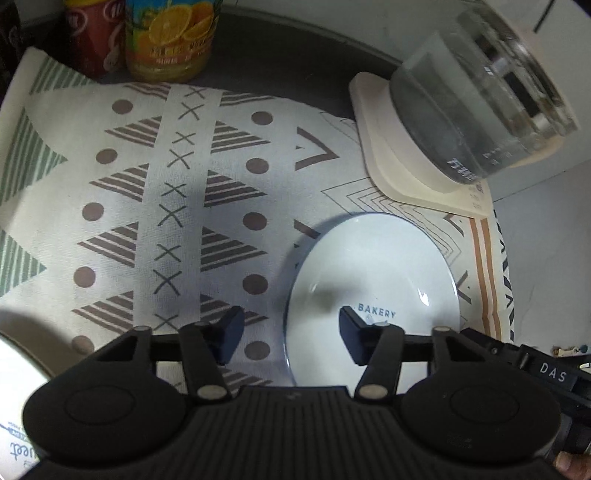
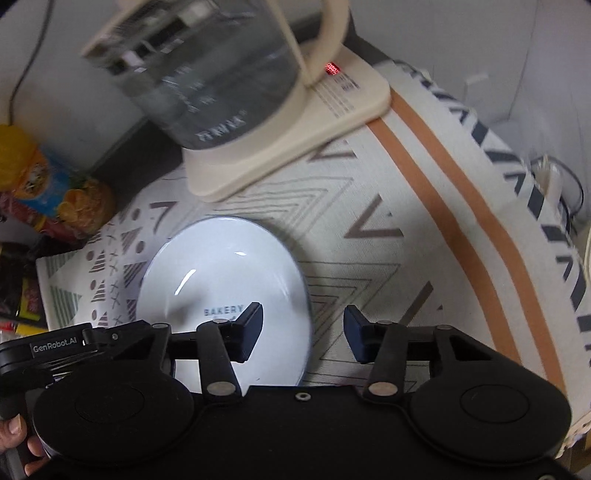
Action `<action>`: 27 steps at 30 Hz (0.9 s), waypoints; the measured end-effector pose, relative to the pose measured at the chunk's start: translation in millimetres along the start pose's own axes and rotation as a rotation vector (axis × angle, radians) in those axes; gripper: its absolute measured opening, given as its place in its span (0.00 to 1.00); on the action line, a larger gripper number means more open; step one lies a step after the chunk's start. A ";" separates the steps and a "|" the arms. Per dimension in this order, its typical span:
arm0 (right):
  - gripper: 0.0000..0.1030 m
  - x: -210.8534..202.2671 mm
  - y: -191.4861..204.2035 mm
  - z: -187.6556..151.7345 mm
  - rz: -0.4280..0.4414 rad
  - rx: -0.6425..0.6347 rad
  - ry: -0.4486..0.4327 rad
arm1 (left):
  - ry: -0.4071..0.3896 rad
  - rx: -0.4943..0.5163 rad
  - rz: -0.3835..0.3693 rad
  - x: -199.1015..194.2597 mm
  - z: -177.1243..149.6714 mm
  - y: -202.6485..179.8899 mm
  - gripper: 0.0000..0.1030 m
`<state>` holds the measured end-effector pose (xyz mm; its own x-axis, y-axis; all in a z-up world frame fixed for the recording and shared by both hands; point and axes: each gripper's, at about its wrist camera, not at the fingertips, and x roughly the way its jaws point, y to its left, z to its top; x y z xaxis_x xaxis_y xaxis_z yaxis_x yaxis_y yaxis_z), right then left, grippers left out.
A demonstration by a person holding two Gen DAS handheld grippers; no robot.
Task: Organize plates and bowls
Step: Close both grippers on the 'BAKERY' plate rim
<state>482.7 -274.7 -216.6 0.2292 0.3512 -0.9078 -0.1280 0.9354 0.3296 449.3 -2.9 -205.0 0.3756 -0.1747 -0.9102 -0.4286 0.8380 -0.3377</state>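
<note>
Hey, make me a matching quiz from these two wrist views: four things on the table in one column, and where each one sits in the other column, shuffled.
Things:
1. BAKERY plate
2. glass kettle
3. orange juice bottle
4. left gripper

Places:
A. on a cream base
B. open, astride the plate's left rim
C. flat on the patterned tablecloth
D. at the table's back edge, beside a red can

Pairs: 1-C, 2-A, 3-D, 4-B
</note>
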 end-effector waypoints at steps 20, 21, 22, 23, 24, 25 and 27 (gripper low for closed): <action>0.18 36.4 0.2 15.3 0.017 0.011 0.148 | 0.065 -0.090 -0.045 24.8 1.8 8.5 0.13; 0.17 35.8 -0.5 15.3 0.015 0.013 0.147 | 0.061 -0.085 -0.042 24.4 1.7 7.0 0.12; 0.14 34.6 -0.9 15.0 0.014 0.010 0.142 | 0.058 -0.082 -0.039 24.2 1.2 5.6 0.12; 0.13 32.8 -1.5 14.7 0.017 0.004 0.133 | 0.053 -0.081 -0.038 23.5 1.0 4.7 0.12; 0.12 30.1 -1.8 14.2 0.027 0.000 0.123 | 0.049 -0.079 -0.039 21.9 0.6 4.7 0.12; 0.11 27.2 -2.4 13.9 0.037 -0.003 0.112 | 0.044 -0.079 -0.041 20.9 0.0 4.0 0.12; 0.09 21.9 -1.8 14.1 0.050 -0.013 0.093 | 0.030 -0.081 -0.051 15.9 -0.5 5.7 0.12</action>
<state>501.5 -268.2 -233.4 0.1319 0.3916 -0.9106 -0.1499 0.9160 0.3722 452.4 -1.2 -221.6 0.3742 -0.2329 -0.8976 -0.4753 0.7830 -0.4012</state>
